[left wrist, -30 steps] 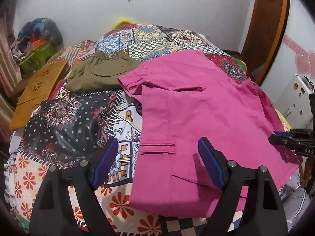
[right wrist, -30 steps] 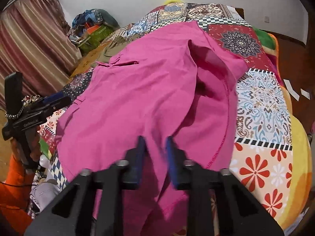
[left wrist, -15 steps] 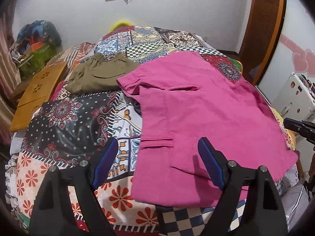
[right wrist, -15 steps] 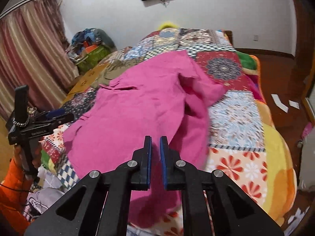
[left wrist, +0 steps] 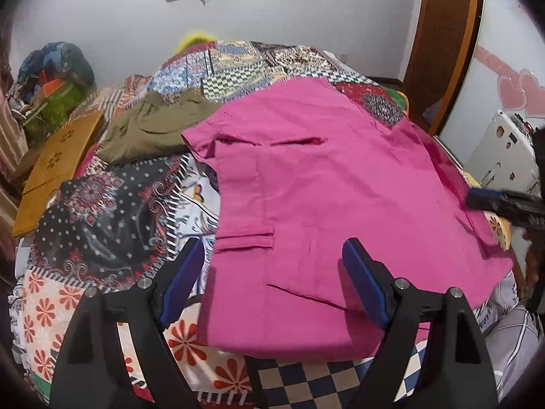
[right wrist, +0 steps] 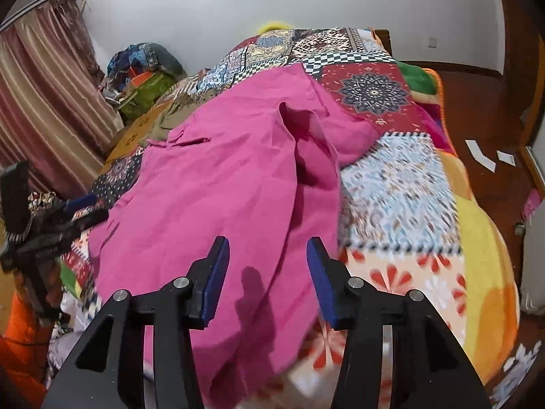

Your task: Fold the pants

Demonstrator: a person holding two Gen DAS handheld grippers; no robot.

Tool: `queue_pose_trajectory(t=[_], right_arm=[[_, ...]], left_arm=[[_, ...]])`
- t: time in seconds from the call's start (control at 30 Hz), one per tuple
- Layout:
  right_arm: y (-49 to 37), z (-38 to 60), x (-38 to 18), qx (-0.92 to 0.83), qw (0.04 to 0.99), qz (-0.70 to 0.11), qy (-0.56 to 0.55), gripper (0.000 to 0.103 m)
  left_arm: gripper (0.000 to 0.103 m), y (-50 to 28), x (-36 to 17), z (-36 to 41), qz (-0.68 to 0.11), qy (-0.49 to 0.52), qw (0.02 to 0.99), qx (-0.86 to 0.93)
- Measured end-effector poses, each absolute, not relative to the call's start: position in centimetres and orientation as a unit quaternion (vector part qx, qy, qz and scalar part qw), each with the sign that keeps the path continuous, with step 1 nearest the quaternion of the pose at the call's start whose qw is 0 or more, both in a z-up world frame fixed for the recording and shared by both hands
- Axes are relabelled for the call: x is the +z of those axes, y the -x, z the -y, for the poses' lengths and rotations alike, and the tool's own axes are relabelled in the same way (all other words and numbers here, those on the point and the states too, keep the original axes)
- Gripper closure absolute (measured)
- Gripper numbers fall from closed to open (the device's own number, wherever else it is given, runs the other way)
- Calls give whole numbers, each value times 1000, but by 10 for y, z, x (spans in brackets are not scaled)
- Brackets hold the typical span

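Pink pants: spread on patchwork bedspread. Left gripper: angled down above pants, fingers wide apart, empty. Right gripper: angled down above pants, jaws opening, gripping nothing.

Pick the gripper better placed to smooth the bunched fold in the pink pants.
Right gripper: its opening jaws are empty and face the bunched fold of the pink pants; left gripper hovers over flat cloth.

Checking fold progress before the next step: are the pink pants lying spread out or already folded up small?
Mostly spread. The pink pants cover a broad stretch of the patchwork bedspread, pockets showing; the right wrist view shows one bunched ridge.
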State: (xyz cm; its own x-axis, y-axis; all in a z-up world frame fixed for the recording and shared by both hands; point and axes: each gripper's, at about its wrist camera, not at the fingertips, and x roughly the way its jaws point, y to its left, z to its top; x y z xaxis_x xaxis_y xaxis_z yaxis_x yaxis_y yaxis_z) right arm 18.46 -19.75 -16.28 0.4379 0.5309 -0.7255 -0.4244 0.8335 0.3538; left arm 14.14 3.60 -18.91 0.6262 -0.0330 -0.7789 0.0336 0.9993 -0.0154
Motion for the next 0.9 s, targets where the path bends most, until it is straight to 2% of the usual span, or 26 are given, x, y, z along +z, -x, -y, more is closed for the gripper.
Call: queue_pose_trajectory(t=[0.17,0.2,0.27,0.33,0.57,0.73,0.8,0.83,0.87,0.9], right_arm=[[-220,183,-186,282,825,-485,-64,60],[-224,182,-189,288,820,-489,-69,63],[-223,179,-190,292,820,-488,-64,82],[-218,181,-186,295,824,-479,-63,92],[-185,200,-153,315,845,-428,-65,99],[-187,199,-151,296,851,-433,-45,99],[-197,197,-159,277,845,-456,-41,90],[-204,198,-164,276,838,-467,-50,75],[-208,199,-167,284,834,-469,-66,66],[-214,199,-170,287,831,-470,-79,66]], left_arm=[[19,-143,-206,-30,-449,-1,893,-27],[19,-143,-207,-30,-449,-1,893,-27],[19,-143,-208,-31,-449,4,893,-29],[19,-145,-207,-34,-451,10,892,-31],[19,-151,-190,-35,-432,5,901,-28],[19,-162,-181,-32,-421,-4,907,-22],[19,-164,-178,-32,-418,-1,908,-24],[19,-165,-177,-33,-417,0,908,-22],[19,-165,-177,-34,-417,0,909,-20],[19,-165,-177,-35,-417,0,909,-19]])
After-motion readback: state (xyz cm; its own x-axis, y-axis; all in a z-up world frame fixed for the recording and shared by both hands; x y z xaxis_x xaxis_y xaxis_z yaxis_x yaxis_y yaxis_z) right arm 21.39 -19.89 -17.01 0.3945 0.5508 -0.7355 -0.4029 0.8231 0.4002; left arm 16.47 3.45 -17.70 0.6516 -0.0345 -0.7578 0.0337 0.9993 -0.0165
